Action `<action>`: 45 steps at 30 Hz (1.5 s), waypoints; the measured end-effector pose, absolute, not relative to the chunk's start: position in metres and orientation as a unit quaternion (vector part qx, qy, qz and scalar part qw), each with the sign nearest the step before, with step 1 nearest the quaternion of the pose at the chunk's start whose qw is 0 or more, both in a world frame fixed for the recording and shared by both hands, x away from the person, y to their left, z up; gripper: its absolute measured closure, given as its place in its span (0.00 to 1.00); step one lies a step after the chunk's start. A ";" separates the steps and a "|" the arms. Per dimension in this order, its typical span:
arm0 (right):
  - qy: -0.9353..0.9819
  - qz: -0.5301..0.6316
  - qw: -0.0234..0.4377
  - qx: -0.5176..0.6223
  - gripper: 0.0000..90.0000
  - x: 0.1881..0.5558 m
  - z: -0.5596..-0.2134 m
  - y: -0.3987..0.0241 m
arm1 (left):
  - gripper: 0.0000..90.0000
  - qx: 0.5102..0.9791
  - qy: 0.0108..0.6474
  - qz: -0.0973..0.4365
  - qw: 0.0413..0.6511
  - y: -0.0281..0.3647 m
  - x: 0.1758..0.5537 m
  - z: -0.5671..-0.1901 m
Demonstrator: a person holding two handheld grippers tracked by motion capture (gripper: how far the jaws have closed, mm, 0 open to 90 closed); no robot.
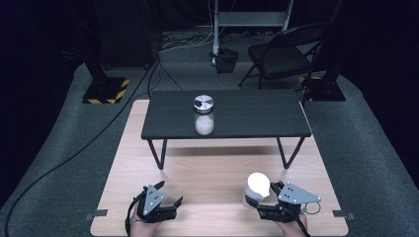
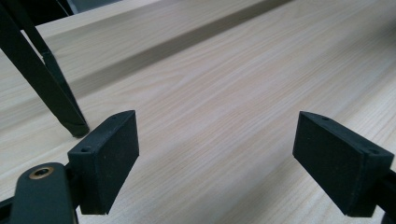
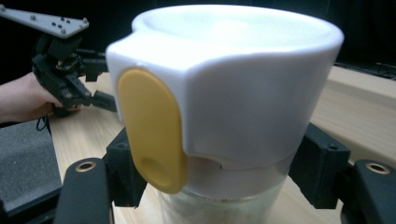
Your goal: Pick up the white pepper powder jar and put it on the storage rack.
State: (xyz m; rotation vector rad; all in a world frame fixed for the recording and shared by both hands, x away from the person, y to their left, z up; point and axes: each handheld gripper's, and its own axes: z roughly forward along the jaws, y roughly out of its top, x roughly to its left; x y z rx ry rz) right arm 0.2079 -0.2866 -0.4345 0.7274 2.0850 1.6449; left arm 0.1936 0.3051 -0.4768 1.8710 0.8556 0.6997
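My right gripper (image 1: 253, 201) is shut on a clear jar with a white lid (image 1: 258, 184) at the near right of the wooden board. Up close, the white lid (image 3: 233, 84) has a yellow oval tab (image 3: 150, 130), and my two black jaws press the jar's neck just under it. My left gripper (image 1: 170, 203) rests at the near left with its jaws open; its pads (image 2: 108, 158) stand wide apart over bare wood, nothing between them. A second jar with a metal lid (image 1: 203, 114) stands on the small black table (image 1: 247, 118).
The black table stands on thin legs (image 2: 51, 88) at the far half of the light wooden board (image 1: 207, 168). Grey carpet surrounds the board. A folding chair (image 1: 281, 54), stands and cables lie beyond.
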 end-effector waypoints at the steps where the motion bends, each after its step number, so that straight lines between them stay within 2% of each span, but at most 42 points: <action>1: 0.743 0.586 0.194 0.258 0.34 0.208 -0.431 -0.287 | 0.16 0.762 0.348 0.286 0.466 0.305 0.193 -0.477; 14: 0.734 0.590 0.212 0.261 0.34 0.222 -0.383 -0.287 | 0.16 0.762 0.348 0.285 0.466 0.305 0.194 -0.477; 45: 0.709 0.581 0.256 0.307 0.34 0.251 -0.305 -0.279 | 0.16 0.764 0.346 0.285 0.463 0.304 0.194 -0.476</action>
